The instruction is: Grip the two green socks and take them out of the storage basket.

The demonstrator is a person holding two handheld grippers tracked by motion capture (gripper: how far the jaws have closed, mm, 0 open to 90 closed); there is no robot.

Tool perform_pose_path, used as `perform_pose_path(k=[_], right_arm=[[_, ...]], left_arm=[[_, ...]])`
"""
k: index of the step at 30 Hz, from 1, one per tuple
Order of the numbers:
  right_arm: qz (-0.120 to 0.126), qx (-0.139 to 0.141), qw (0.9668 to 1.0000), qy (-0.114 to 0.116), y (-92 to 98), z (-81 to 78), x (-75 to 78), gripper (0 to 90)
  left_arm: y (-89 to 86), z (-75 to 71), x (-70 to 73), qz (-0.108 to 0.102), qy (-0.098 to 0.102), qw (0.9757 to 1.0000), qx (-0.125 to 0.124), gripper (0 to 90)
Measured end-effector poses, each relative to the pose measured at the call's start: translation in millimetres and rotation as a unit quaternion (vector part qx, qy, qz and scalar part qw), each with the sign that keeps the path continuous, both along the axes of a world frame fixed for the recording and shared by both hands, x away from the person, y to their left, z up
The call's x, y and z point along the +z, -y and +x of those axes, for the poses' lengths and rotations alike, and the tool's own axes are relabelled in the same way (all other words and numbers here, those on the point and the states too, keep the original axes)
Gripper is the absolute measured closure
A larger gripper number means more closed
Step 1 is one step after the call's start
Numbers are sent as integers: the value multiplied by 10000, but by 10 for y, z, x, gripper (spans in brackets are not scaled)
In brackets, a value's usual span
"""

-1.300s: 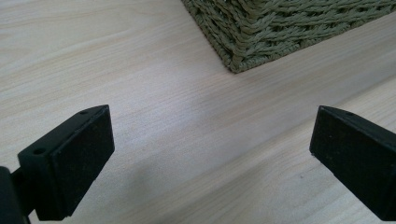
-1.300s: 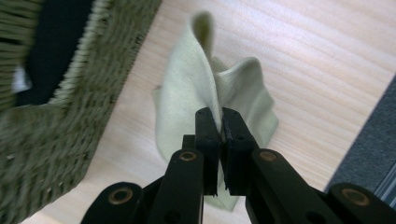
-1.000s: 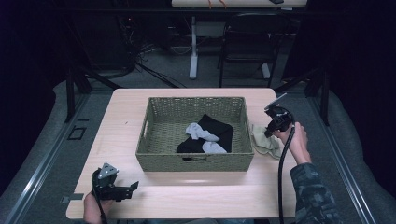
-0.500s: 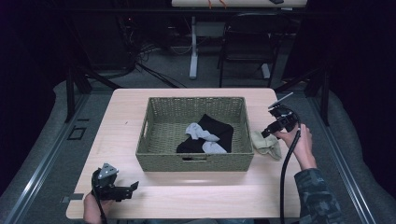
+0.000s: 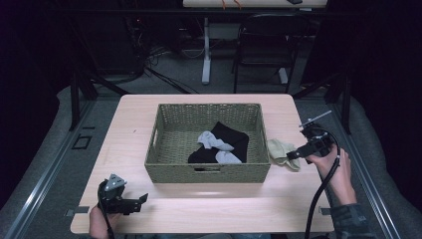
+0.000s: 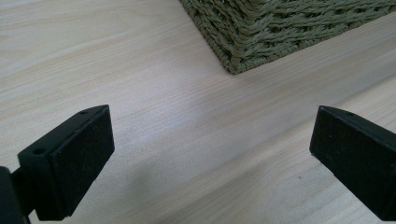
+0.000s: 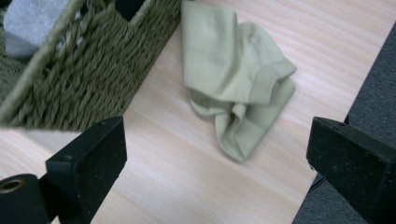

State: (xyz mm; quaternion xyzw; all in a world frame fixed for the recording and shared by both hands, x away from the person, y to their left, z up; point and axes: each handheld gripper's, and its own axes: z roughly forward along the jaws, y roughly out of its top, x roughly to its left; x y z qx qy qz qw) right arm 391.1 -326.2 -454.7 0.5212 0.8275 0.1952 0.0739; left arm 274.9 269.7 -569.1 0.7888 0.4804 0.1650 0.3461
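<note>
Since the earlier high view, right gripper [image 5: 294,155] has backed off from the pale green sock [image 5: 281,152] toward the table's right edge and lifted slightly; its jaws have just been opening and now stand wide, nothing between them. Sock released: it lies crumpled on the table [image 5: 209,204], just beside the right wall of the wicker basket [image 5: 206,173], outside it. Whether sock and wall touch cannot be told. In the right gripper view the pale green sock [image 7: 236,79] is folded over itself, long axis running roughly from the basket's corner [image 7: 74,79] toward the table's edge, ribbed cuff at the lower end of the heap, the broad flat part toward the basket. Which end is the toe cannot be told. No brand, label or writing readable on the sock, the basket or either gripper. Inside the basket: a black garment [image 5: 231,142] with grey socks [image 5: 215,142] lying on it. Left gripper [image 5: 139,201] sits at the near left corner of the table, unmoved; in the left gripper view its jaws are spread wide over bare wood [image 6: 187,140], holding nothing, the basket's corner [image 6: 243,51] ahead of them and well apart.
</note>
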Motion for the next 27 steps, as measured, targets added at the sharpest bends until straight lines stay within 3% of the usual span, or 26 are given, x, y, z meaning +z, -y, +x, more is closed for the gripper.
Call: perform_pose_path(k=[6,8,11,19,22,23,27], right_arm=[[-18,-46,9999,89,84,-202,-74,37],[93,-84,9999,111,124,-303,-176,36],[65,-62,9999,69,150,-380,-295,0],[81,-20,9998,-161,152,-437,-544,2],[-26,-2,9997,-244,186,-429,-571,5],[108,-61,9997,-205,185,-433,-584,5],[107,-77,9997,-199,209,-426,-587,10]], left_arm=[[1,-3,0,-8,-4,10000,-3,0],[2,-5,3,-13,-1,10000,-18,0],[2,-3,2,-14,-8,10000,-20,0],[6,1,5,14,5,10000,-40,0],[17,2,5,2,0,10000,-38,0],[17,5,4,7,4,10000,-38,0],[17,15,0,9,-5,10000,-40,0]])
